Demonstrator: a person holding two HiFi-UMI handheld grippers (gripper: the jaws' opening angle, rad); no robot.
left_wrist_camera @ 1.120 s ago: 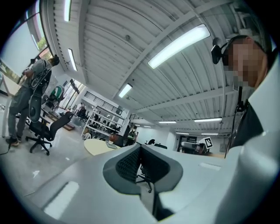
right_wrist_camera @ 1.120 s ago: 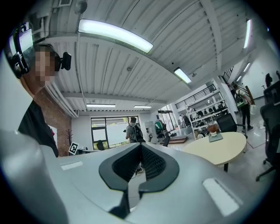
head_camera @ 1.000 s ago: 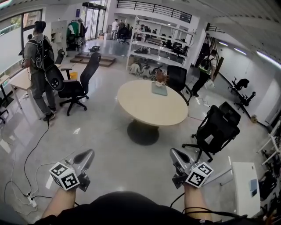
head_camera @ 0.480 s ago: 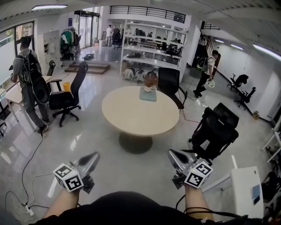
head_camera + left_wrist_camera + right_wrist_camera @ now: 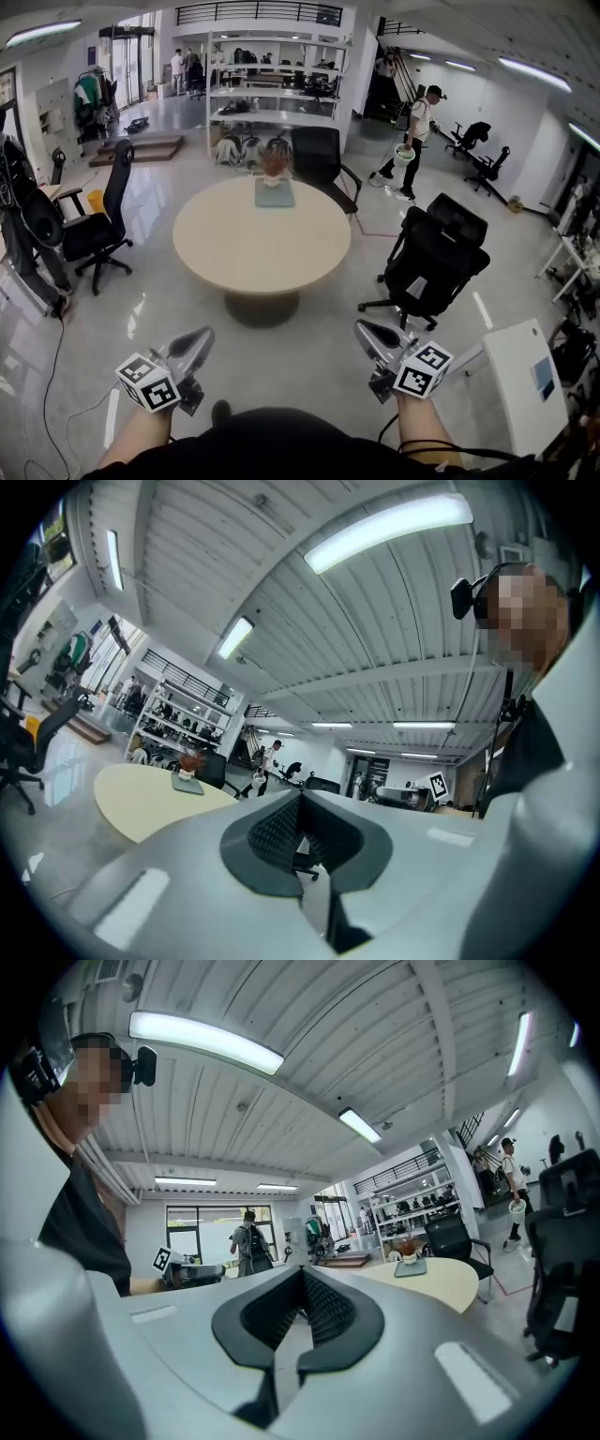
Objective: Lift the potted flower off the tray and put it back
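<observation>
Just one potted flower, one tray.

Bright, even light from ceiling strips above me. Glossy floor throws pale glare. Heavy fisheye bend at edges, black corners in both my gripper views. Near foreground soft.

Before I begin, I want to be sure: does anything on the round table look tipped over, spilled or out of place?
Nothing stands out. The potted flower stands upright at the far end of the tray, near the far edge of the round table, and no spill shows. Small damage cannot be judged from here.
</observation>
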